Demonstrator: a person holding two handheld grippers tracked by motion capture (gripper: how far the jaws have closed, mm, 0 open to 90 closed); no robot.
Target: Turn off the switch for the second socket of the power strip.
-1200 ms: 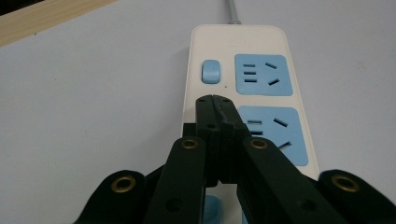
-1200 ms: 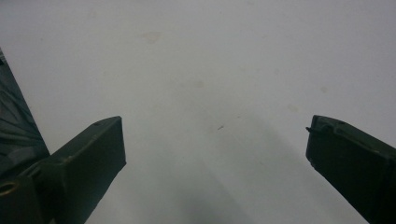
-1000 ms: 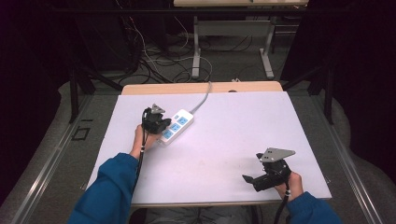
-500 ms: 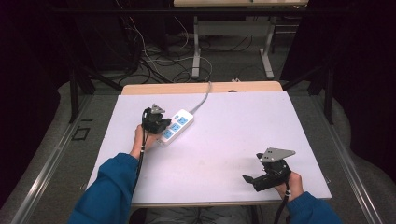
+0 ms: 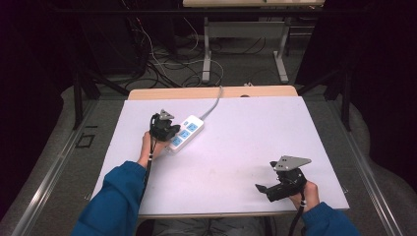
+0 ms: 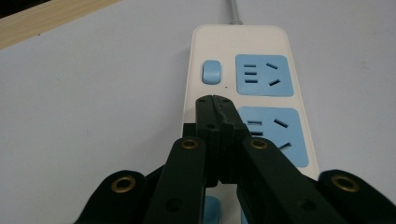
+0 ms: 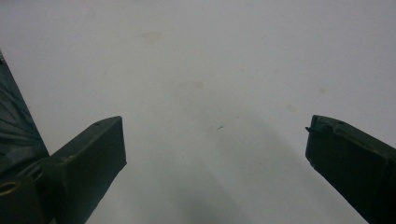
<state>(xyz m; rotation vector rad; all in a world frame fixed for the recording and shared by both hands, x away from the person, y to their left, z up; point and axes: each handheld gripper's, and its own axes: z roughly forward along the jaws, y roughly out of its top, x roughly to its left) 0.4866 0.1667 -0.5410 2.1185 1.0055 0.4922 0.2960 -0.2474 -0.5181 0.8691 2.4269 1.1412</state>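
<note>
Practically nothing has changed over the last second: both hands sit where they were, and the power strip (image 5: 184, 133) lies at the same angle left of centre in the high view. The left claw (image 6: 214, 100) stays pressed together, empty, its tips over the strip's white edge just below the blue rocker switch (image 6: 211, 72), so a switch press looks imminent. The right claw (image 7: 215, 140) rests apart and idle at lower right. A pale lilac surface (image 5: 255, 142) carries everything; behind it are tangled cables and table legs (image 5: 206, 54) on a dark floor.
</note>
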